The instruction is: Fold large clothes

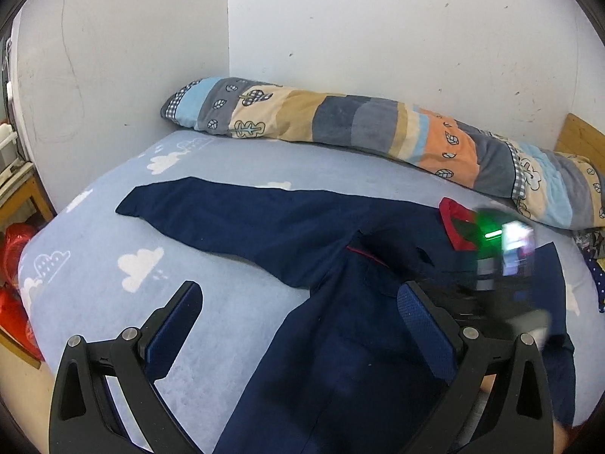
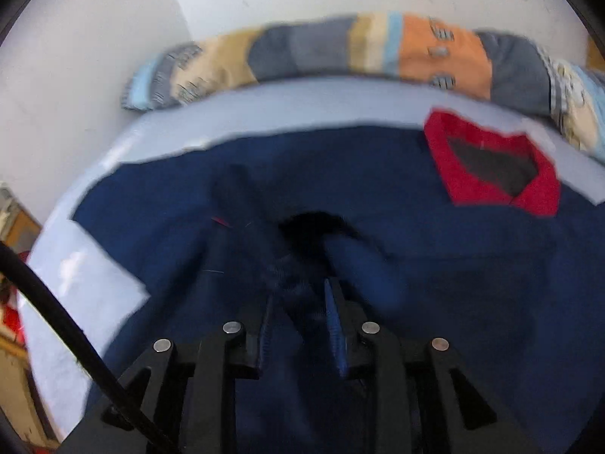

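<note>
Folding the navy jacket (image 1: pixel 302 227) goes best if the part-open right gripper (image 2: pixel 302 302) pinches the near fabric; the left gripper (image 1: pixel 298 325) hangs wide, empty.

Light blue bedsheet (image 1: pixel 234 159) with white cloud print. Rolled patchwork quilt (image 1: pixel 378 128) along white wall (image 1: pixel 378 30). Red plastic bags (image 1: pixel 15 249) on the floor, left. Wooden headboard (image 1: pixel 578 136) far right.
</note>
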Available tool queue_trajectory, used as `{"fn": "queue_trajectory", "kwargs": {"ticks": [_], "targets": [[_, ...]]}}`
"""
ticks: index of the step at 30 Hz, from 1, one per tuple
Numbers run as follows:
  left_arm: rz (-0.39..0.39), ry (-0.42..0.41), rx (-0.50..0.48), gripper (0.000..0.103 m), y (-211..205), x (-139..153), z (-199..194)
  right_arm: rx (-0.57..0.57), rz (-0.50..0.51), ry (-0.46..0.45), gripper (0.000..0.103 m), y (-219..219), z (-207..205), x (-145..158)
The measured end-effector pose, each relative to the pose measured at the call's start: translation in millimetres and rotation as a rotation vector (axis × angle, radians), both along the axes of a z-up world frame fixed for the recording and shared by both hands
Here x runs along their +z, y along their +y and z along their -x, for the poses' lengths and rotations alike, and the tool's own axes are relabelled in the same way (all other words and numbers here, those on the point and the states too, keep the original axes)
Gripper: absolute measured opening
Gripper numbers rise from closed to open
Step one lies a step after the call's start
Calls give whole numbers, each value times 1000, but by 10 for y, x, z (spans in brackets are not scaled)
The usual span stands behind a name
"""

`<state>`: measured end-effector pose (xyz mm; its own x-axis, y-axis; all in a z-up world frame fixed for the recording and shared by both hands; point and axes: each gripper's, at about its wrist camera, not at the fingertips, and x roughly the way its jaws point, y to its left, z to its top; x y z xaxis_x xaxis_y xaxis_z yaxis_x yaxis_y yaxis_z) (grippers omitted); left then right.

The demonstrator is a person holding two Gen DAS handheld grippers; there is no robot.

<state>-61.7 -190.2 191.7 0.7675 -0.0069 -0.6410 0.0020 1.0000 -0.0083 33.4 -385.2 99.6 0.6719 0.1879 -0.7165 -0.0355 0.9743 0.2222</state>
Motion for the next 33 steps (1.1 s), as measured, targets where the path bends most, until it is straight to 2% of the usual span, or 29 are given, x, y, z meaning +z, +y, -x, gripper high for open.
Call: {"fn": "queue_trajectory", "kwargs": {"ticks": [2,4,5,7,9,10,11,12,14,16,19,20,22,23,25,28,31,33], "targets": [[3,11,-5,103,-25,-21,-13,11,-68,-76,36,-264,251,306],[5,21,-8,103,-53,-41,-25,-62,-81,-158,58,-656,509,581],[7,23,-10,103,-69,-40,-28,-142,-65,-199,63,-968,669,712],[11,19,-16,103,-103,-32,-13,-295,12,-217,63,-1491,839,849],[4,11,-20,103,-134,-26,-12,-447,87,-196,50,-1979,1000,884],[3,9,-22,103,-152,-26,-4,-518,110,-172,27,-2232,1100,842],[0,6,-23,103,-163,-29,4,-569,129,-128,10,-2404,1147,773],[-8,5,-27,103,-182,-36,10,-611,132,-69,8,-2595,1228,629],[-21,12,-35,103,-214,-65,-10,-589,120,-16,8,-2729,1282,410],[-15,17,-34,103,-221,-77,-25,-467,117,25,8,-2667,1177,124],[-24,16,-30,103,-244,-99,-77,-349,67,273,8,-2595,883,-515],[-18,20,-38,103,-253,-111,-107,-346,92,244,8,-2581,891,-508],[-24,48,-78,103,-311,-161,-242,-334,114,296,8,-2621,808,-393],[-27,68,-99,103,-340,-195,-307,-341,93,280,8,-2642,820,-287],[-3,131,-141,103,-384,-277,-480,-368,55,175,13,-2709,853,57],[35,179,-120,103,-368,-347,-710,-431,121,66,31,-2843,802,363],[17,178,-59,103,-271,-386,-860,-452,94,-2,31,-2970,748,422],[32,200,-52,103,-188,-438,-941,-454,74,12,33,-3048,700,310]]}}
